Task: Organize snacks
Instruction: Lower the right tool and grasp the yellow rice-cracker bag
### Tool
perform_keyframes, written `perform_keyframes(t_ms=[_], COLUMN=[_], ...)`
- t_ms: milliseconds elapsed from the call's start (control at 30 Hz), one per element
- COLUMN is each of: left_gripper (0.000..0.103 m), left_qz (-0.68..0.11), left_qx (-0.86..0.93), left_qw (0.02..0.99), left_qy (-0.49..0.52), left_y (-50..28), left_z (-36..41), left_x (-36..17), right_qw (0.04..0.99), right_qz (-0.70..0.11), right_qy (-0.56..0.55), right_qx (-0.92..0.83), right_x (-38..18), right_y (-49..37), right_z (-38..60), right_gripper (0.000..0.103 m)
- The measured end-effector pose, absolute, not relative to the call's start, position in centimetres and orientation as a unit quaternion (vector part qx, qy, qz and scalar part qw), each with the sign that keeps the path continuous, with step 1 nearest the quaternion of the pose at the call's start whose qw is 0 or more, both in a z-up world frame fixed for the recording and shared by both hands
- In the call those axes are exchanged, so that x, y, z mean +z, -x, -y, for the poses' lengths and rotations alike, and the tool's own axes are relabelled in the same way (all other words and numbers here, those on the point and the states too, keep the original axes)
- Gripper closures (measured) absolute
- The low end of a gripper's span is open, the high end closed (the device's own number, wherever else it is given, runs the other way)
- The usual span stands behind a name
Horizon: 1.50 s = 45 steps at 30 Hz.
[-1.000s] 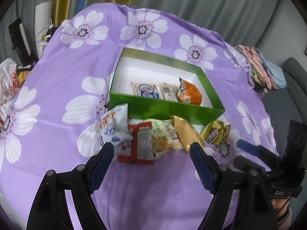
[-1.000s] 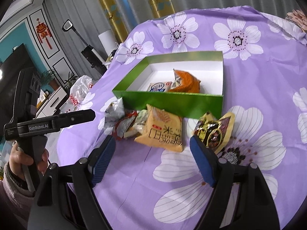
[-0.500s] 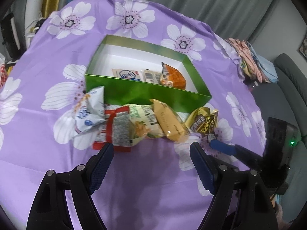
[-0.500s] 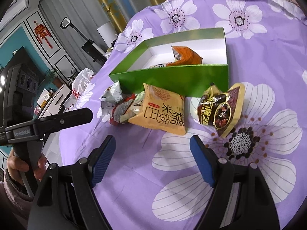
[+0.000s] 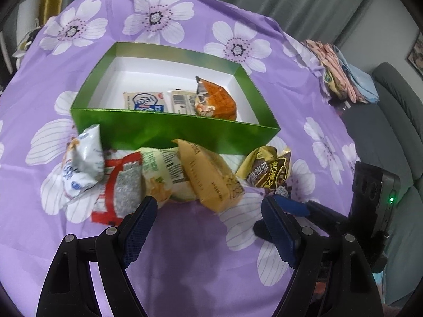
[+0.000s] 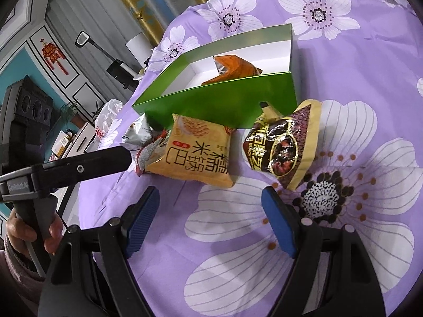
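Note:
A green box [image 5: 169, 134] [image 6: 227, 100] holds an orange packet [image 5: 215, 103] [image 6: 232, 70] and two pale packets [image 5: 146, 101]. Before its near wall lie a white-blue bag [image 5: 79, 163], a red-framed packet [image 5: 121, 187], a green-yellow packet [image 5: 161, 174], a tan packet [image 5: 208, 177] [image 6: 195, 153] and a brown-gold packet [image 5: 269, 171] [image 6: 285, 145]. My left gripper [image 5: 208, 227] is open and empty, just short of the tan packet. My right gripper [image 6: 210, 219] is open and empty, low before the tan and brown-gold packets; it also shows in the left wrist view [image 5: 290, 206].
The purple flowered cloth [image 5: 185, 251] covers the table. Folded cloths [image 5: 338, 74] lie at the far right edge beside a grey sofa [image 5: 391, 121]. The left gripper's body [image 6: 66, 169] and the hand holding it reach in from the left of the right wrist view.
Both grippers have moved forward and down toward the row of packets. The right gripper has closed in on the tan and brown-gold packets. Both stay open.

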<state>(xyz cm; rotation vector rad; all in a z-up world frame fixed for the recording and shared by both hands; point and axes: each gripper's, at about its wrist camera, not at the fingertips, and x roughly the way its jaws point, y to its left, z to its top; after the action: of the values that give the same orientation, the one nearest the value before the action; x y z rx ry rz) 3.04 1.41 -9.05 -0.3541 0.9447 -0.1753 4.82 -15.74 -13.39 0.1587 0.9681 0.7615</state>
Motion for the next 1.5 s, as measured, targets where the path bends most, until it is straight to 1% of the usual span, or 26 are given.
perform_keyframes(t_ms=[500,967,1500], left_gripper=[0.022,0.022,0.022], left_qz=[-0.462,-0.467,-0.468], left_qx=[-0.095,-0.093,-0.09], left_qw=[0.868,0.864,0.867], left_qy=[0.158,0.161,0.143], left_y=[-5.2,-5.5,-7.3], left_z=[0.2,0.1,1.0], left_x=[-9.5,-10.1,-10.5], right_qw=[0.805,0.804,0.795], right_qz=[-0.449,-0.448,-0.45], right_qy=[-0.088,-0.101,-0.091], right_qx=[0.378,0.378,0.397], right_x=[-14.2,-14.7,-14.8], right_y=[-6.0,-6.5,-7.7], right_z=[15.1,15.8,14.3], right_gripper=[0.023,0.023,0.022])
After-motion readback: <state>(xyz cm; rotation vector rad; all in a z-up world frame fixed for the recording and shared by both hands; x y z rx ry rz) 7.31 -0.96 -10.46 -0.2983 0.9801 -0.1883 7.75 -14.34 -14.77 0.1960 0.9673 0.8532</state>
